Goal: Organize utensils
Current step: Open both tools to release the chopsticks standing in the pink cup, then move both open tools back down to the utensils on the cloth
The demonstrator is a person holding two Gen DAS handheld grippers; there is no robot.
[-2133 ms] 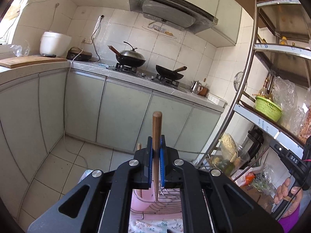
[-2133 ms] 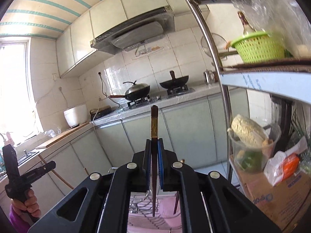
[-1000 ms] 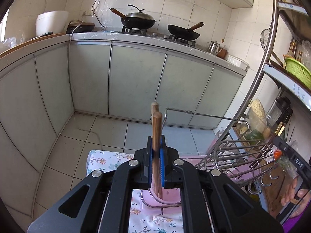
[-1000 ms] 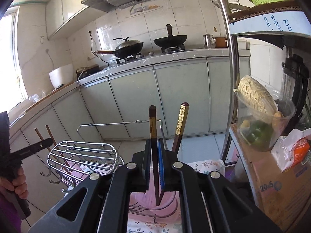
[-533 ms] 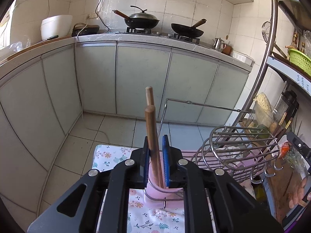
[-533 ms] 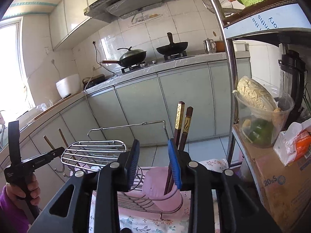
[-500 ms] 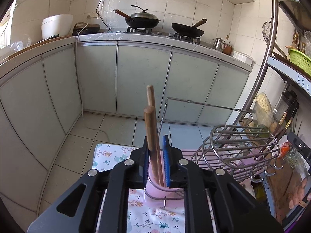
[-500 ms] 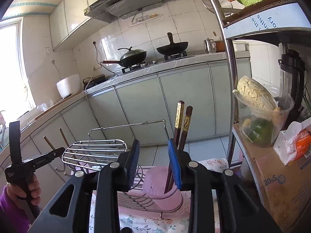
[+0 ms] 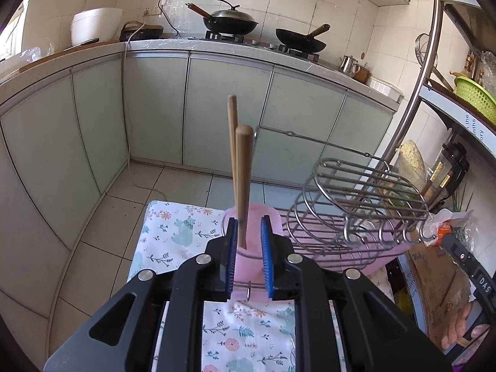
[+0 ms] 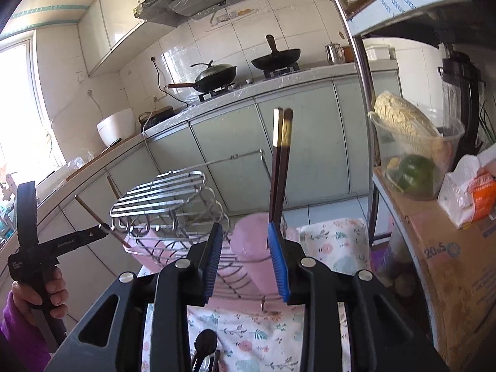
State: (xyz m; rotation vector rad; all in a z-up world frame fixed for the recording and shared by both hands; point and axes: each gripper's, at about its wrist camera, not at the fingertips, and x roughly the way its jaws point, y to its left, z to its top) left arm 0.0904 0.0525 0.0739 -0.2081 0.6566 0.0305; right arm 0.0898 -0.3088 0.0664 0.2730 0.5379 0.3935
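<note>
Both grippers have let go since a moment ago: the left gripper (image 9: 249, 259), which was pinching a wooden chopstick, is now standing with its fingers spread, and the right gripper (image 10: 246, 262) is holding its fingers wide apart with nothing between them. The wooden chopsticks (image 9: 240, 167) are standing nearly upright in the pink holder (image 9: 248, 248) just beyond the left fingertips, the nearer stick brushing close to the left finger pad. The dark chopsticks (image 10: 280, 161), gold-banded near their tops, are leaning together in the other pink holder (image 10: 251, 243), rising just past the right finger. The wire rack (image 10: 167, 207) is sitting between the holders. Both pairs appear sorted; a dark spoon (image 10: 203, 348) is lying below the right fingers, probably awaiting its turn.
</note>
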